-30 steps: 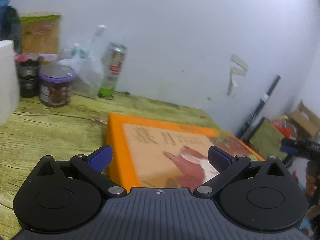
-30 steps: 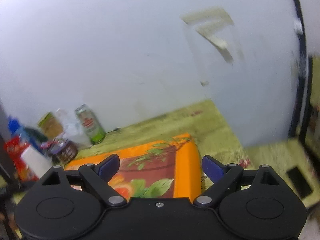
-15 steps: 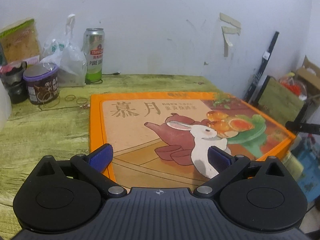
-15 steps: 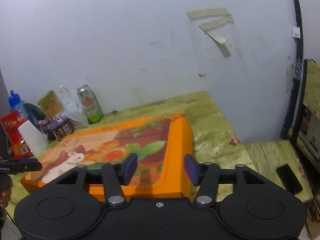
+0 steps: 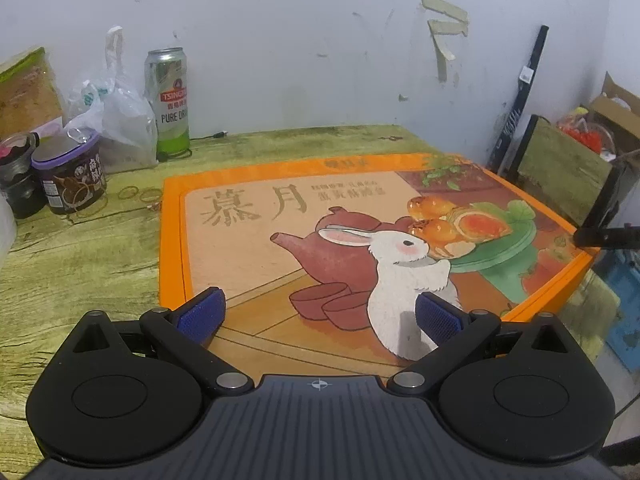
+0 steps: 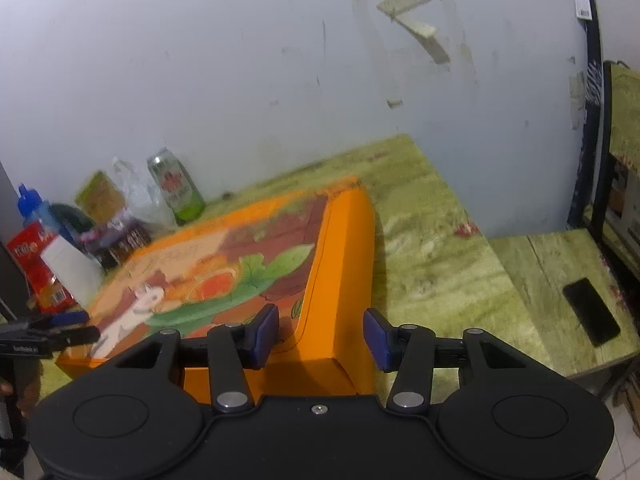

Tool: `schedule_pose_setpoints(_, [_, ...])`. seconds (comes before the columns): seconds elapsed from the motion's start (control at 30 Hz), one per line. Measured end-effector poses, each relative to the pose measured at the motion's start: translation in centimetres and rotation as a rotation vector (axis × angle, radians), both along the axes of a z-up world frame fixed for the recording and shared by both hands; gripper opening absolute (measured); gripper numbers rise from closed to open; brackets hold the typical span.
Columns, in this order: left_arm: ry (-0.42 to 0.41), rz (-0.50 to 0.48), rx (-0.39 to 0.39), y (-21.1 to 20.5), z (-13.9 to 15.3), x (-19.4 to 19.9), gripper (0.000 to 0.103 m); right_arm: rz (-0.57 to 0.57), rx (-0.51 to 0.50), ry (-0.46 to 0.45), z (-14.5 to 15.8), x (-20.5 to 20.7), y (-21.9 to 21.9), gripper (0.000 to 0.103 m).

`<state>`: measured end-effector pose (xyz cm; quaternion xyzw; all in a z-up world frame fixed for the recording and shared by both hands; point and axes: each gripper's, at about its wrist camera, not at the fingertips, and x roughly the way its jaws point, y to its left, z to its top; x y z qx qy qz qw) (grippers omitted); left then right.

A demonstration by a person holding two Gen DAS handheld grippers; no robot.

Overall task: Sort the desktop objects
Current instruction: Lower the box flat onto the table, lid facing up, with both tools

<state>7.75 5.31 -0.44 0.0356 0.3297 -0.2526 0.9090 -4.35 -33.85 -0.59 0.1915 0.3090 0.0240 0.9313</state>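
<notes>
**Two grippers closing in on the big orange box**

Left wrist view: the orange gift box (image 5: pixel 320 232) lies flat on the green wood-grain table (image 5: pixel 72 264), long side running left to right. The left gripper (image 5: pixel 318 314) hangs over the box's near left part, jaws spread wide, nothing between the blue pads, no contact that I can make out. Beer can (image 5: pixel 168 100), plastic bag (image 5: pixel 116 120) and purple-lidded jar (image 5: pixel 70 178) stand well apart at the back left. The other gripper's tip pokes in at the box's far right corner.

Right wrist view: the right gripper (image 6: pixel 320 336) sits at the box's near right corner (image 6: pixel 340 288). Its jaws have just been closing and now stand partly narrowed, straddling the corner's edge. Whether the pads press on the cardboard I cannot tell; a gap shows on the right side. A black phone (image 6: pixel 592 312) lies on the lower shelf, off to the right.

Judgement: the right hand is nearer a hold. The box spans between both tools, so a lift likely needs one at each end.
</notes>
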Motion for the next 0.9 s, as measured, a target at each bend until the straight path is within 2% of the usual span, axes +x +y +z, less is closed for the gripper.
schedule_pose_setpoints(0.2, [0.001,-0.011,0.026,-0.3,-0.4,0.0,0.102,-0.006,0.029,0.012,-0.9,-0.1,-0.2,0.046])
schedule_pose_setpoints(0.4, [-0.04,-0.02,0.077,-1.0,-0.8,-0.6,0.103,-0.016,0.049,0.012,-1.5,-0.1,-0.4,0.047])
schedule_pose_setpoints(0.47, [-0.05,-0.018,0.068,-0.9,-0.9,-0.8,0.103,-0.018,0.041,0.01,-1.5,-0.2,-0.3,0.047])
schedule_pose_setpoints(0.57, [-0.059,-0.015,0.033,-0.4,-0.9,-0.9,0.103,-0.018,0.016,0.01,-1.4,-0.1,0.0,0.047])
schedule_pose_setpoints(0.67, [-0.027,-0.007,-0.071,1.1,-0.3,-0.7,0.103,-0.009,-0.038,0.029,-0.4,0.2,0.6,0.047])
schedule_pose_setpoints(0.73, [-0.005,-0.001,-0.15,2.3,0.3,-0.6,0.103,0.001,-0.125,0.0,1.3,0.0,1.4,0.047])
schedule_pose_setpoints(0.8, [-0.024,0.017,-0.194,3.6,1.1,-0.9,0.103,0.027,-0.198,-0.075,3.4,-0.3,2.1,0.048])
schedule_pose_setpoints(0.83, [-0.033,0.026,-0.216,4.2,1.4,-1.1,0.103,0.052,-0.222,-0.119,4.3,-0.4,2.5,0.054])
schedule_pose_setpoints(0.87, [-0.042,0.035,-0.237,4.8,1.8,-1.3,0.103,0.092,-0.245,-0.146,4.9,-0.3,3.0,0.071])
schedule_pose_setpoints(0.9, [-0.05,0.039,-0.248,5.3,2.1,-1.5,0.103,0.136,-0.269,-0.167,5.5,-0.1,3.5,0.079])
